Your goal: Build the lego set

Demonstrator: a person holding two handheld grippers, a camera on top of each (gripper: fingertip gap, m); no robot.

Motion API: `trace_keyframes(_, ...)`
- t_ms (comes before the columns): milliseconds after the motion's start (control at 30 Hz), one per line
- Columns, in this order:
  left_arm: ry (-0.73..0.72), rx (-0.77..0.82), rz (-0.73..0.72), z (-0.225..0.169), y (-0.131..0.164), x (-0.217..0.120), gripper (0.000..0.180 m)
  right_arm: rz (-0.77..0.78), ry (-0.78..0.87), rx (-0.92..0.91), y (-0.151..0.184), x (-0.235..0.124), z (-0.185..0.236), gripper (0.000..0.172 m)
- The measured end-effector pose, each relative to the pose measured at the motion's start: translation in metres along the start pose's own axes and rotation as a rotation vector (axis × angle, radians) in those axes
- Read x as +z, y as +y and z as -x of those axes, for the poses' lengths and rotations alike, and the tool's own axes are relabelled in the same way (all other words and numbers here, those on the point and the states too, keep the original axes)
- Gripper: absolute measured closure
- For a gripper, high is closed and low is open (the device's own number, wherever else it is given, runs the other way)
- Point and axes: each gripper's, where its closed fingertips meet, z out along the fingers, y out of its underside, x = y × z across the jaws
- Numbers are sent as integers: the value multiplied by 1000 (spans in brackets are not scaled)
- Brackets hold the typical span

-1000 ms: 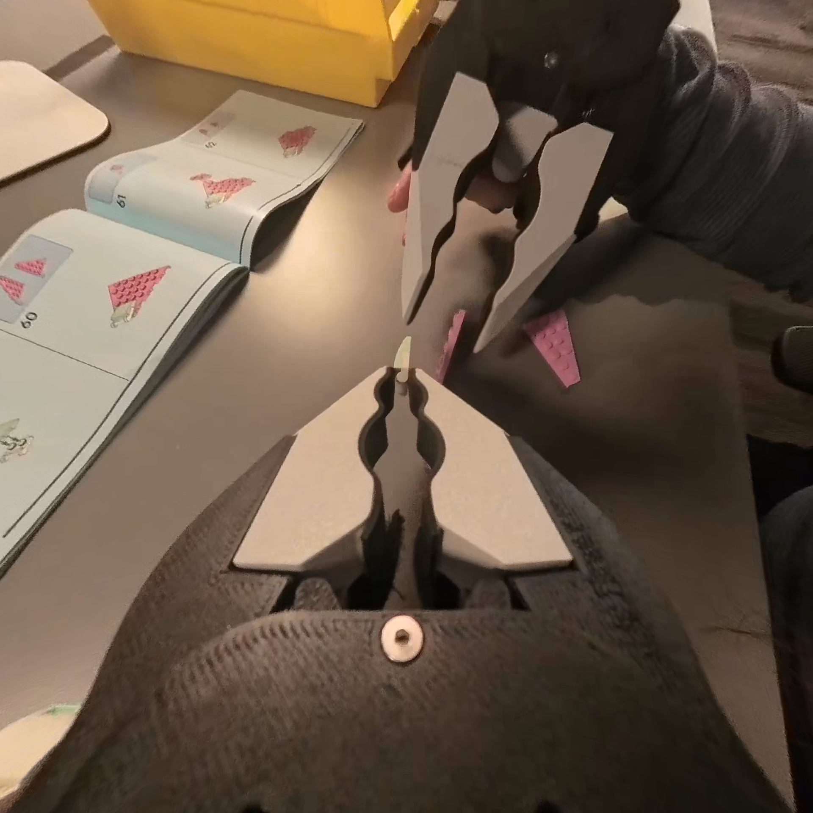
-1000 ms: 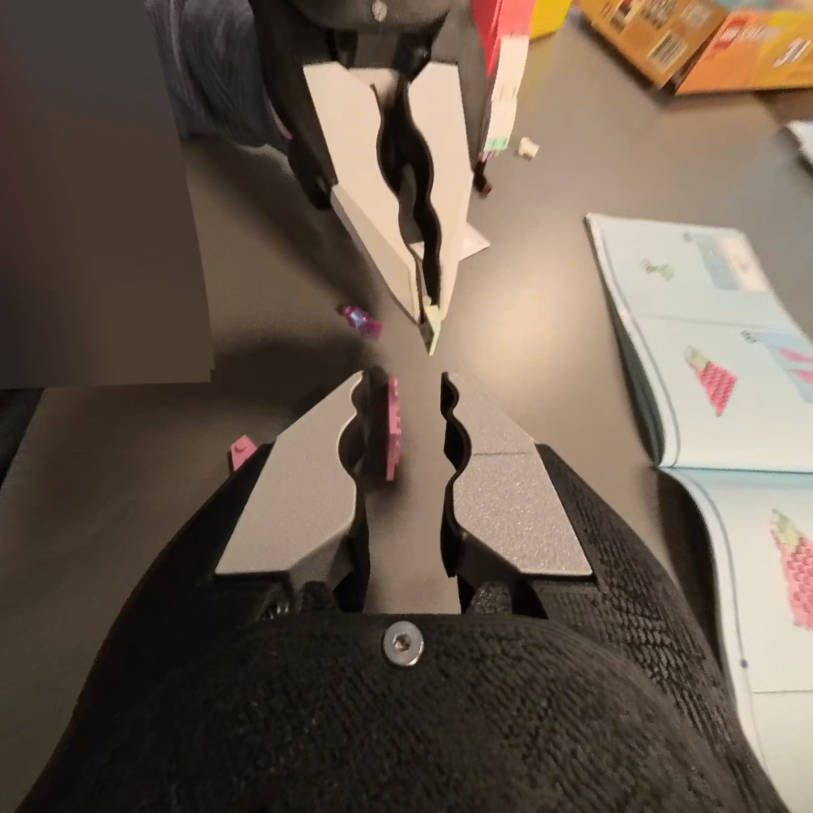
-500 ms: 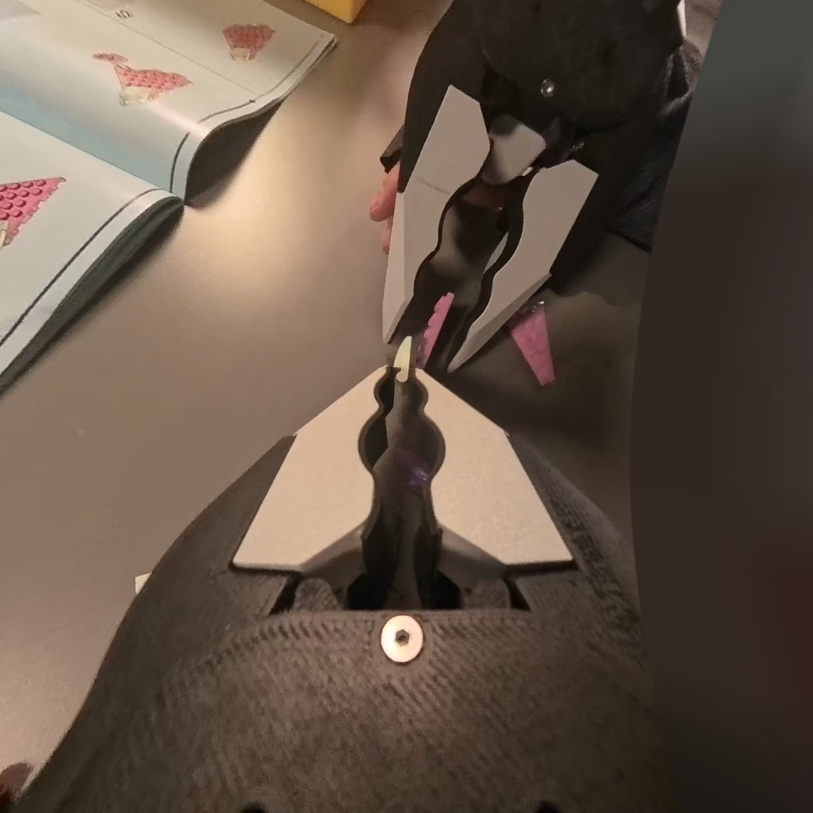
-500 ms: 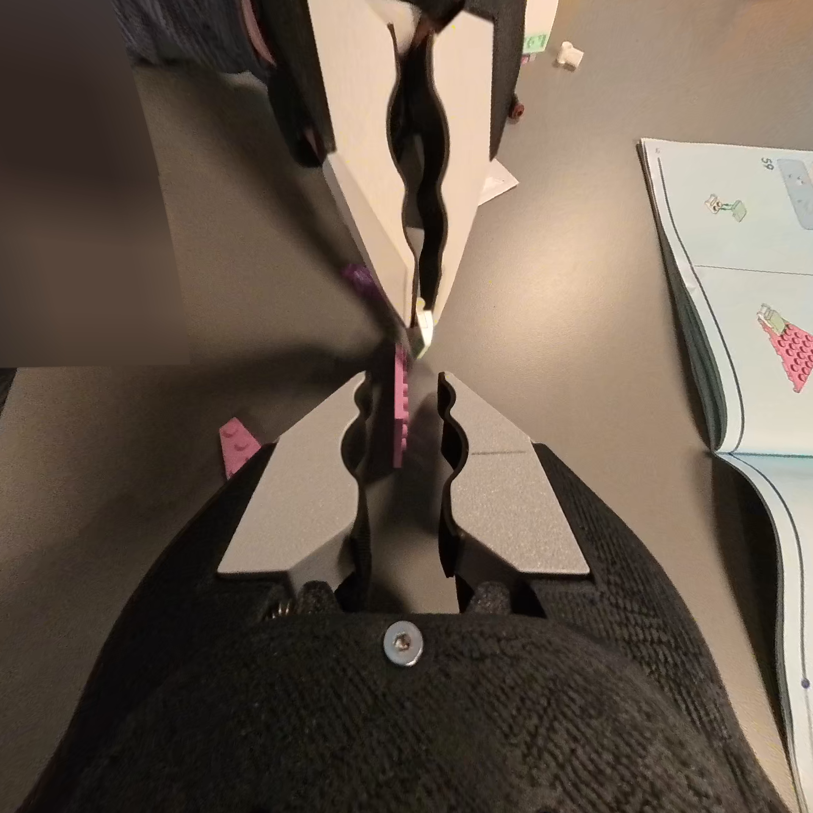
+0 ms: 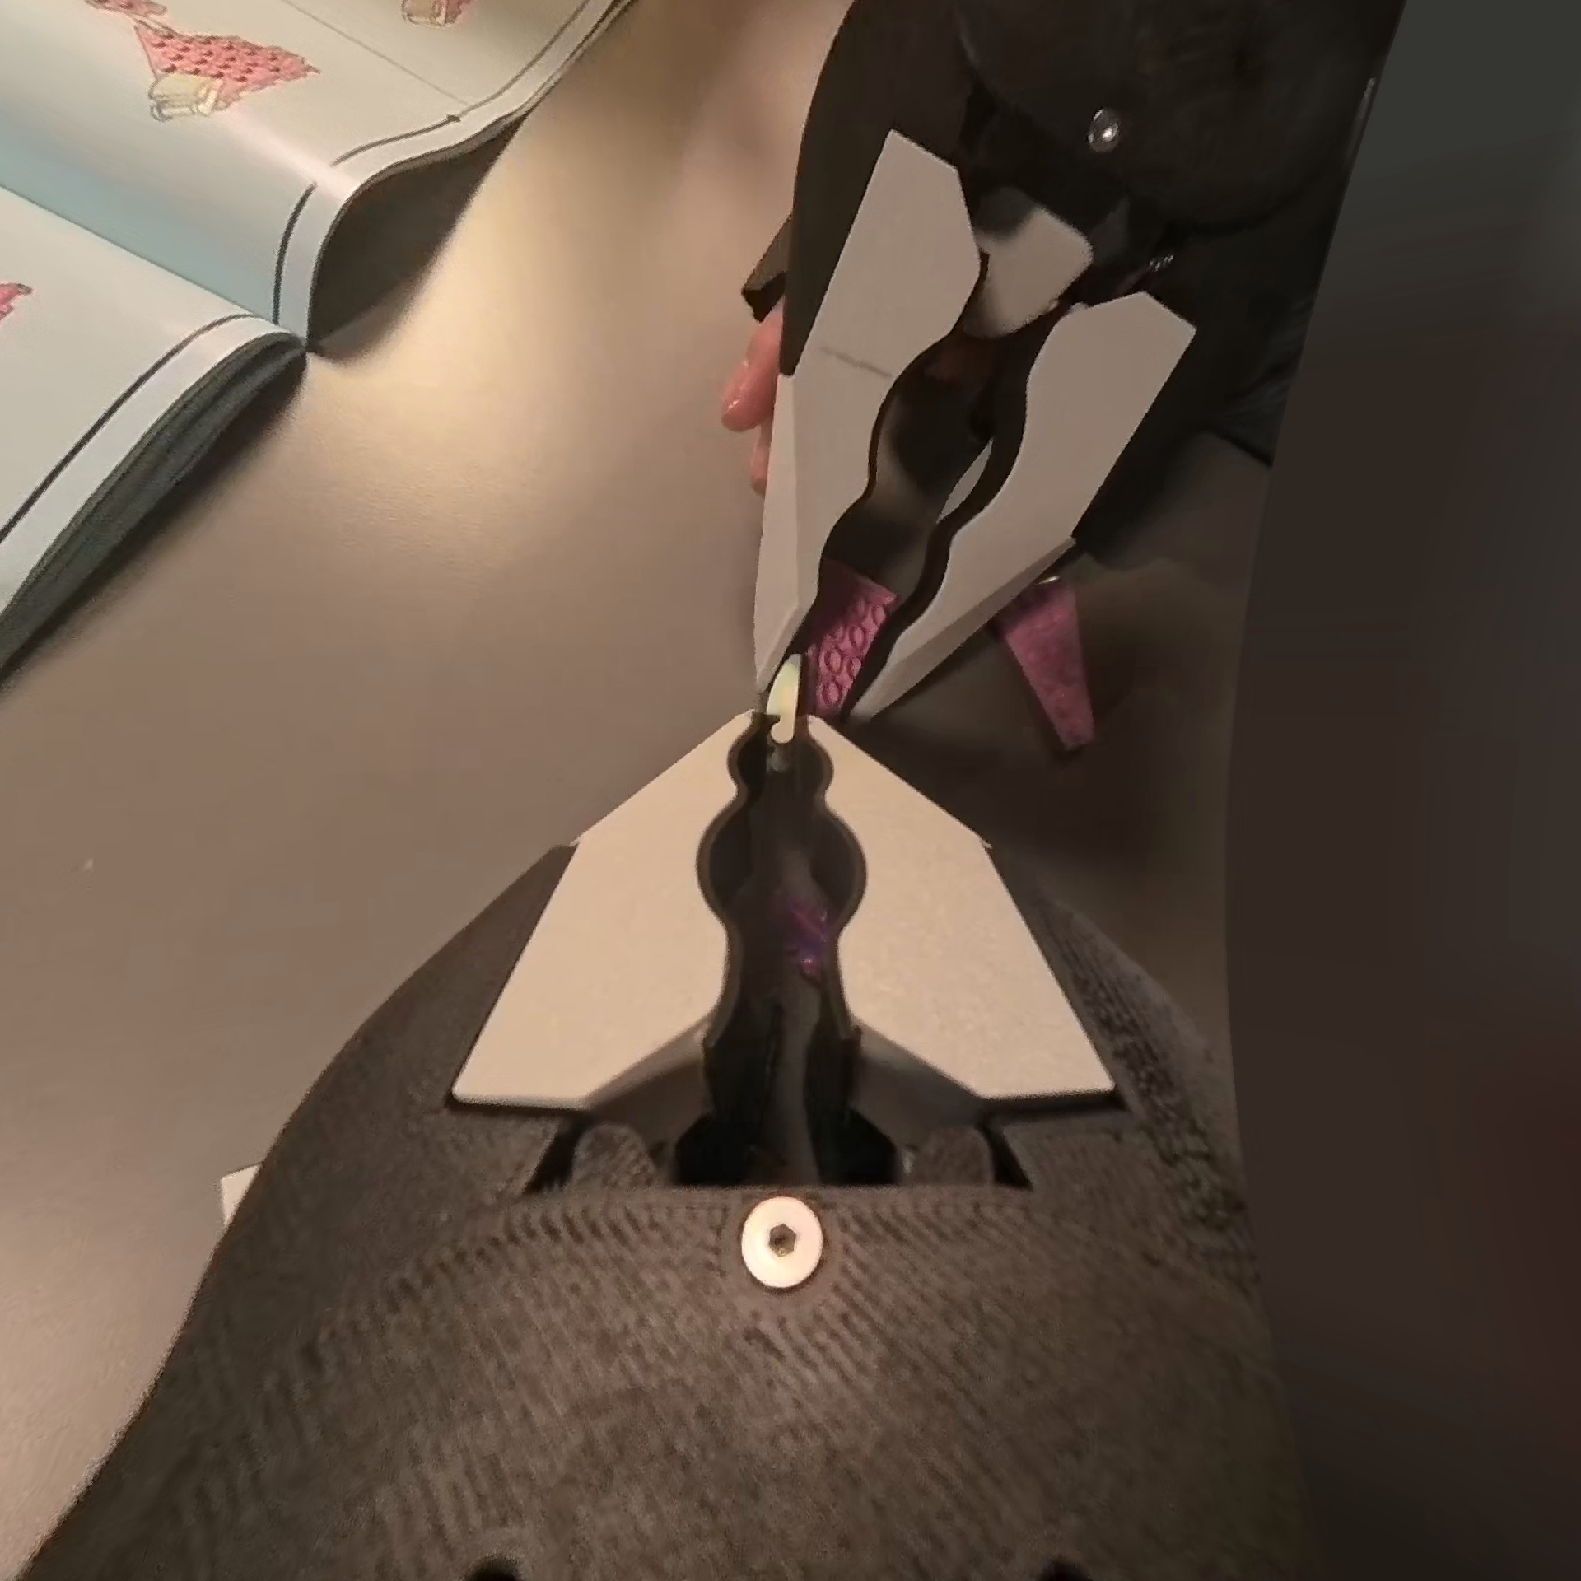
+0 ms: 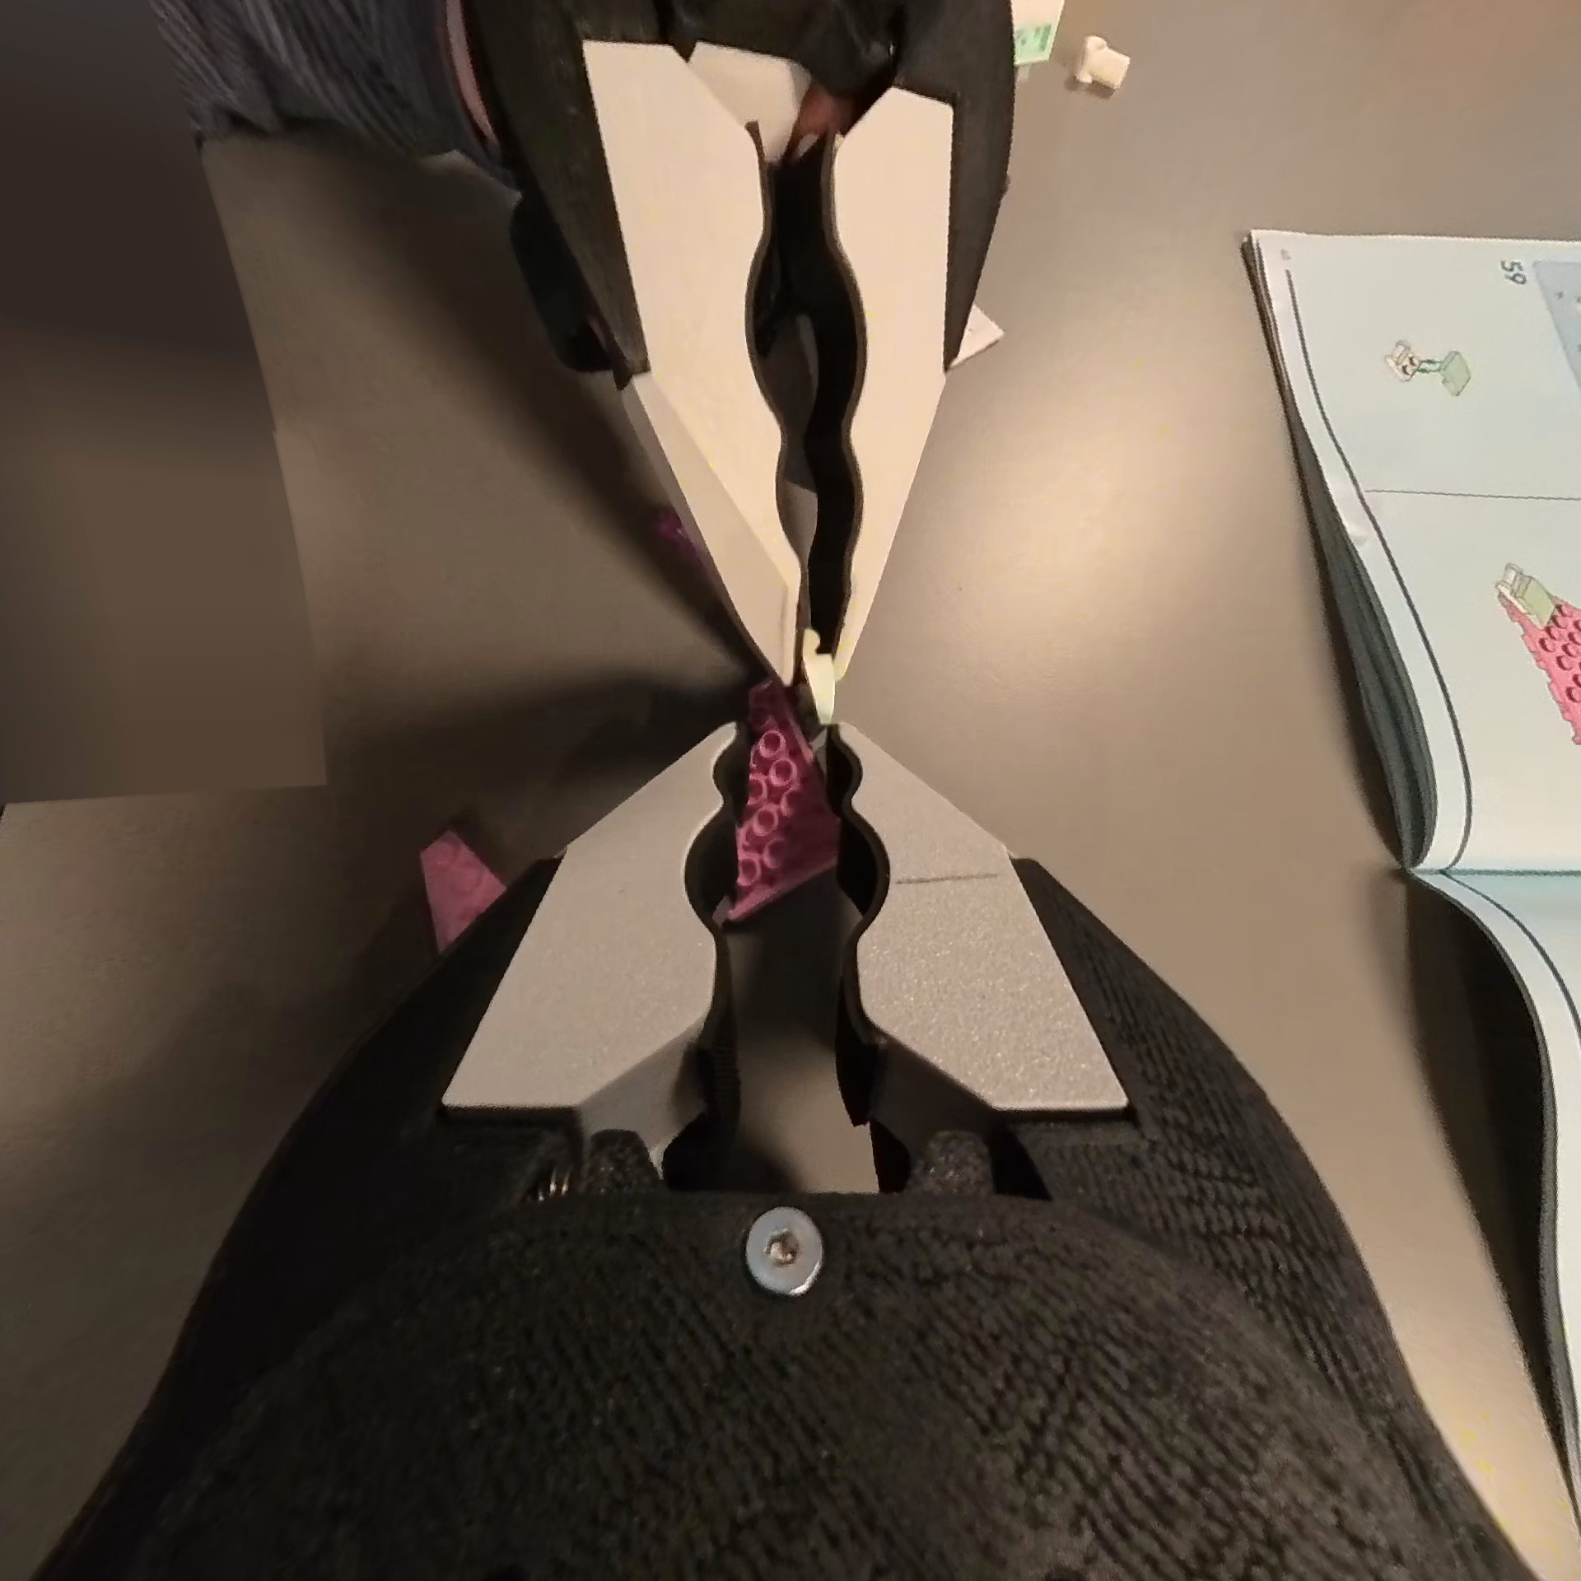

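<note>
My left gripper point(image 5: 783, 727) has its fingers clamped on a pale piece point(image 5: 785, 695), tip-to-tip with the pink plate point(image 6: 780, 821); the right gripper point(image 6: 783, 744) has its fingers closed on that plate, its long axis along them.

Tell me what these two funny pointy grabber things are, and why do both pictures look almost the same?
They are hand-held grippers: a person squeezes one in each hand, like big tweezers. Each carries a camera looking along its two grey fingers, so each picture shows its own gripper at the bottom and the other one opposite.

In the left wrist view, the left gripper is pinching a tiny pale yellow-green piece at its tips. In the right wrist view, the right gripper has a pink studded wedge plate between its fingers, edge-on and tilted, its fingers closed in on it.

The tips nearly meet, just above a grey-brown table. On it lie an open instruction booklet, another pink wedge plate and a small white piece.
</note>
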Motion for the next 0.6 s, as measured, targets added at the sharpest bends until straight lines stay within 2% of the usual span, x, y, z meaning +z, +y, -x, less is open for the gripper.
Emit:
trace_keyframes(167, -17, -26, -6, 4, 0, -2, 175, 12, 6, -13, 2, -3, -1, 162)
trace_keyframes(367, -42, -54, -22, 9, -1, -3, 175, 12, 140, -292, -3, -4, -7, 163)
trace_keyframes(600, -45, -35, 12, 10, 5, -3, 175, 5, 207, -532, -8, -6, -3, 164)
